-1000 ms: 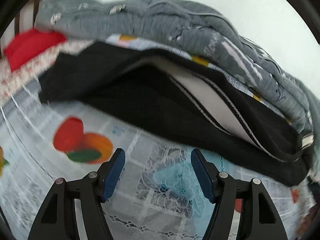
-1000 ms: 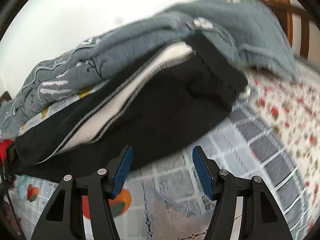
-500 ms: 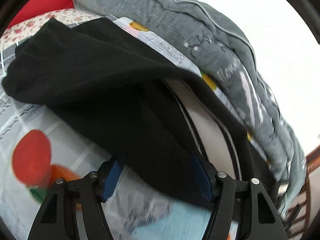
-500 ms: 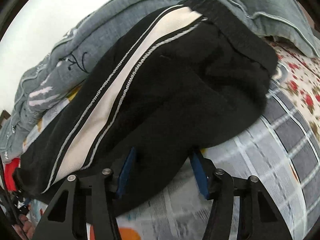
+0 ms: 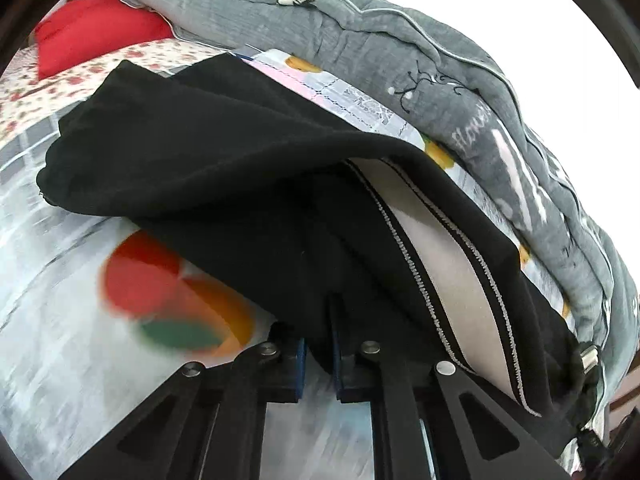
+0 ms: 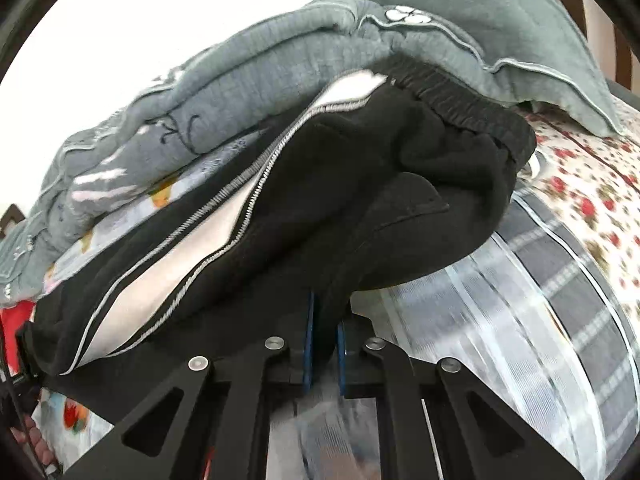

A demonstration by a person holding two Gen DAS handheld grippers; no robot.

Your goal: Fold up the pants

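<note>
The left gripper (image 5: 319, 344) has its jaws drawn nearly together, clamped on a fold of the black pants (image 5: 224, 184) at their near edge; only a thin pinch of cloth shows between the blue pads (image 5: 301, 364); the right gripper (image 6: 322, 344) stands the same way, jaws narrowed onto a bunch of the same black pants (image 6: 360, 216), the fabric rising out from between its blue pads (image 6: 308, 352).

The pants lie on the bed, over a patterned sheet (image 5: 80, 320) printed with a red and orange fruit; their far side lies against a heaped grey quilt (image 5: 360, 40); a pale side stripe (image 5: 444, 280) edged with stitched piping runs along one leg; in the right wrist view the elastic waistband (image 6: 460, 100) sits at the far end, tucked under the edge of the quilt; a red pillow (image 5: 92, 32) lies at the far left in the left wrist view; beyond the pants to the right the floral sheet (image 6: 580, 184) shows, with a grey checked part nearer.

A second ago both pairs of jaws stood wide apart above the bare sheet, short of the pants; half a second ago they straddled the near edge of the cloth, still spread; now both have closed on it, and the pants fill far more of each view.
</note>
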